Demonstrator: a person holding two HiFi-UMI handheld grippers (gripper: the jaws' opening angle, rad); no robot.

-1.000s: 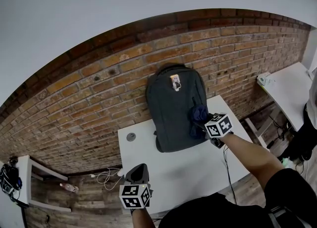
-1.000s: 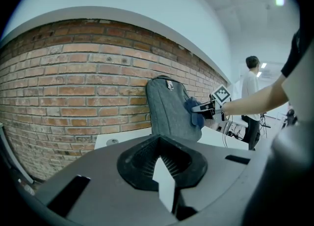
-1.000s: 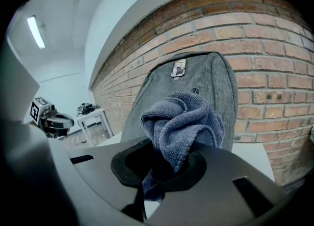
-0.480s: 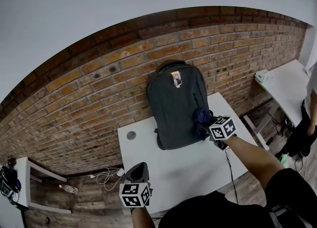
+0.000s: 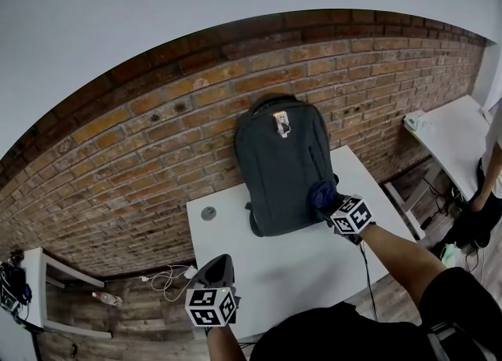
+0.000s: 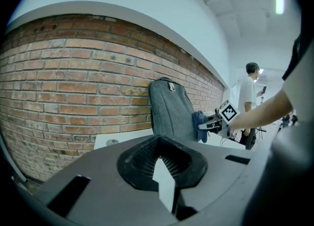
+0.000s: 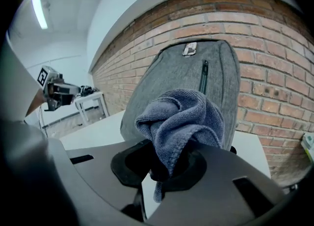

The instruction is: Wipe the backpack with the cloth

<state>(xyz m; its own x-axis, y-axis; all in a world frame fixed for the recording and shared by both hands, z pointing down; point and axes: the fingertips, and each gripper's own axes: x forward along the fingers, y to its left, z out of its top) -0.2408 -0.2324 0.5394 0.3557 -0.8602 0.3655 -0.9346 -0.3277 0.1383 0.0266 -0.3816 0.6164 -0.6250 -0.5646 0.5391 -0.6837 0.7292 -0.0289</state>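
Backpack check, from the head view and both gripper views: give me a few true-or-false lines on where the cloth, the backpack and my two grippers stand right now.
1. The backpack stands upright on the white table, with its back to the brick wall. True.
2. The right gripper is empty. False: it is shut on the blue cloth.
3. In the head view, the cloth is at the backpack's lower right part. True.
4. The left gripper grips the backpack. False: it has nothing between its jaws and is by the table's near edge, well apart from the backpack.
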